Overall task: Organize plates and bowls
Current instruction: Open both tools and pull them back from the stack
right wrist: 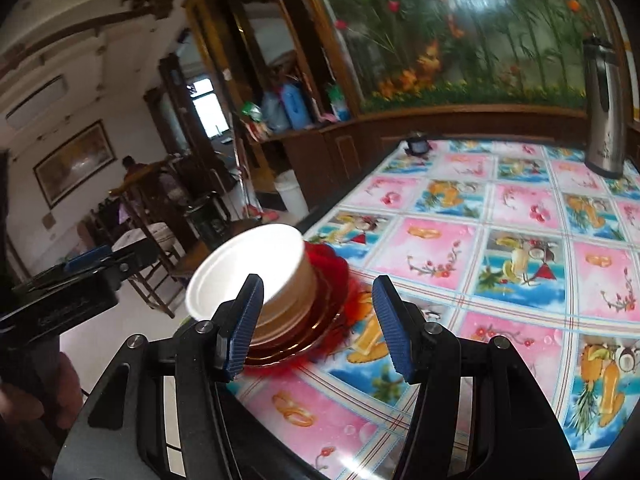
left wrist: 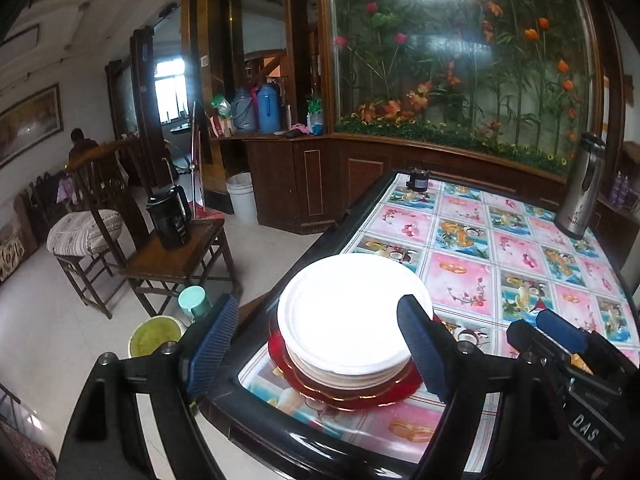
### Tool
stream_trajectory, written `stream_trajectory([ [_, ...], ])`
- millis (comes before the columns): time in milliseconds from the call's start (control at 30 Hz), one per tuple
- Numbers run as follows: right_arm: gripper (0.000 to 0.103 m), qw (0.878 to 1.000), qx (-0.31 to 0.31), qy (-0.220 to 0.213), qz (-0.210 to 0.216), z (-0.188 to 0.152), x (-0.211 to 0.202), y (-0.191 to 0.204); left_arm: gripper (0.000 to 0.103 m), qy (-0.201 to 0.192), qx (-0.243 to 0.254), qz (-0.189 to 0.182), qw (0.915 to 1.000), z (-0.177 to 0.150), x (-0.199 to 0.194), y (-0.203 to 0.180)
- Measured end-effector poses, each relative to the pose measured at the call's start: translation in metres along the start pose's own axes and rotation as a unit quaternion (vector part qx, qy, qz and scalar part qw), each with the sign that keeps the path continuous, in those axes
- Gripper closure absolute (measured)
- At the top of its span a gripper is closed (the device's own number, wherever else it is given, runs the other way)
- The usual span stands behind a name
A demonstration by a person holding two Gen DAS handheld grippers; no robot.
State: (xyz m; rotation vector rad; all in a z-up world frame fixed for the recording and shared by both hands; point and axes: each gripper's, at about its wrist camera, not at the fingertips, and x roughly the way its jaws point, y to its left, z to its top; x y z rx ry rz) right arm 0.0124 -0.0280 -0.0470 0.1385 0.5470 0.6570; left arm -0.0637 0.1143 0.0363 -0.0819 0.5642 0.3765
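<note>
A stack of white bowls [left wrist: 352,320] sits on red plates [left wrist: 360,394] at the table's near left corner. My left gripper [left wrist: 320,350] is open, its blue fingers on either side of the stack and above it. In the right wrist view the same white bowls [right wrist: 248,276] sit on the red plates [right wrist: 320,320]. My right gripper [right wrist: 318,328] is open and empty, just right of the stack; it also shows in the left wrist view [left wrist: 552,334]. The left gripper [right wrist: 100,258] shows at the left edge.
The table [left wrist: 520,248] has a fruit-patterned cover. A steel thermos [left wrist: 580,188] stands at the far right and a small dark jar [left wrist: 417,179] at the far edge. A wooden chair [left wrist: 180,256] with a black kettle [left wrist: 170,216] stands left of the table.
</note>
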Motion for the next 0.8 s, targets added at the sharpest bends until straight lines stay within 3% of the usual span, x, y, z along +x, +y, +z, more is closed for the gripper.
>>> stream_trajectory([
  [267,0.046,0.999,-0.028,-0.015,0.013,-0.005,-0.008,0.016,0.021,-0.011,-0.009,0.029,0.9995,-0.005,-0.01,0.006],
  [800,0.046,0.998,-0.054,-0.014,0.015,-0.001,0.005,0.046,0.021,-0.01,-0.01,0.015,0.9998,-0.007,-0.009,0.012],
])
